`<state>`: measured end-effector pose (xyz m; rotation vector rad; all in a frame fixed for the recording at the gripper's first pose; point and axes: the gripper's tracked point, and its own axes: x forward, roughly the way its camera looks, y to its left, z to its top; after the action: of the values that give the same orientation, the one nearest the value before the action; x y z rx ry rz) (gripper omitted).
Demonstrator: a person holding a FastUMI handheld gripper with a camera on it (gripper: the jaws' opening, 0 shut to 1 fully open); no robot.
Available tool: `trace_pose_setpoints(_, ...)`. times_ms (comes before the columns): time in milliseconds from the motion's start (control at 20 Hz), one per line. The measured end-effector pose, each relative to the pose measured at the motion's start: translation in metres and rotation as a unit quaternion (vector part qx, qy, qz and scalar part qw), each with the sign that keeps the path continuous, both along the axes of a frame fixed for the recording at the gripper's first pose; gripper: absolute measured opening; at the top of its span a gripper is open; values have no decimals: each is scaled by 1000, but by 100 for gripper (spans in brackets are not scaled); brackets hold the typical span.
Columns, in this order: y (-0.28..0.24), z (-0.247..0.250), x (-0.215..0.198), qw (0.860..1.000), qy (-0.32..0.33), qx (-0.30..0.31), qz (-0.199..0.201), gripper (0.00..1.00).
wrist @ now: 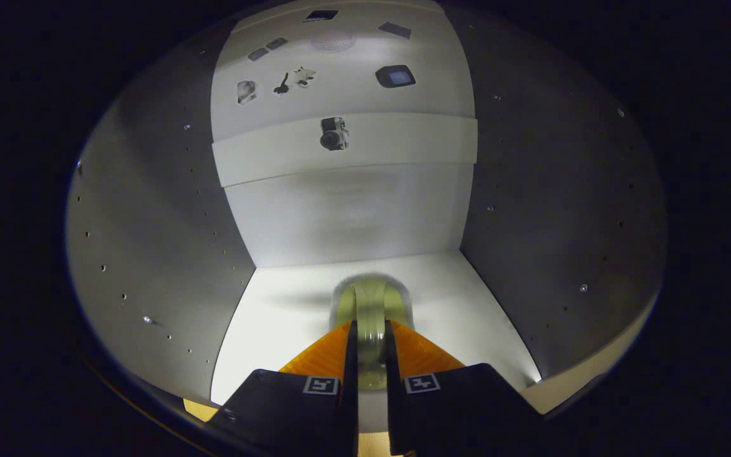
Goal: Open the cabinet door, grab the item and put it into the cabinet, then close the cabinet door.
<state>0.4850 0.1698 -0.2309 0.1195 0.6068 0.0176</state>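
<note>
Tape roll (370,311) clamped between gripper (370,333) fingers inside cabinet (150,241)

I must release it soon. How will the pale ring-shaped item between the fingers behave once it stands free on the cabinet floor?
The ring is held on edge between the fingers, so it may roll or fall flat when released. Its surface looks smooth and glossy, so it could slide on the white cabinet floor. It keeps its shape under the grip, so it seems fairly stiff.
</note>
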Motion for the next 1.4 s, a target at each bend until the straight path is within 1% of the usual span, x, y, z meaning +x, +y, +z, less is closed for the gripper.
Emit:
trace_pose_setpoints(50, -1, 0, -1, 1000, 2, 1, -1, 27)
trace_pose_setpoints(150, -2, -1, -1, 1000, 1, -5, -2, 51)
trace_pose_setpoints(250, -7, 7, -1, 1000, -13, -13, -7, 76)
trace_pose_setpoints(350, -13, 21, -6, 999, -30, -8, -18, 100)
trace_pose_setpoints(500, -20, 52, -17, 997, -69, -2, -28, 100)
trace_pose_setpoints(650, -24, 101, -46, 991, -133, -11, -24, 100)
trace_pose_setpoints(800, -29, 155, -94, 978, -204, -28, -20, 100)
trace_pose_setpoints(1000, -47, 217, -169, 955, -290, -46, -35, 100)
trace_pose_setpoints(1200, -65, 250, -243, 941, -333, -41, -37, 100)
trace_pose_setpoints(1400, -83, 267, -303, 935, -351, -41, -32, 100)
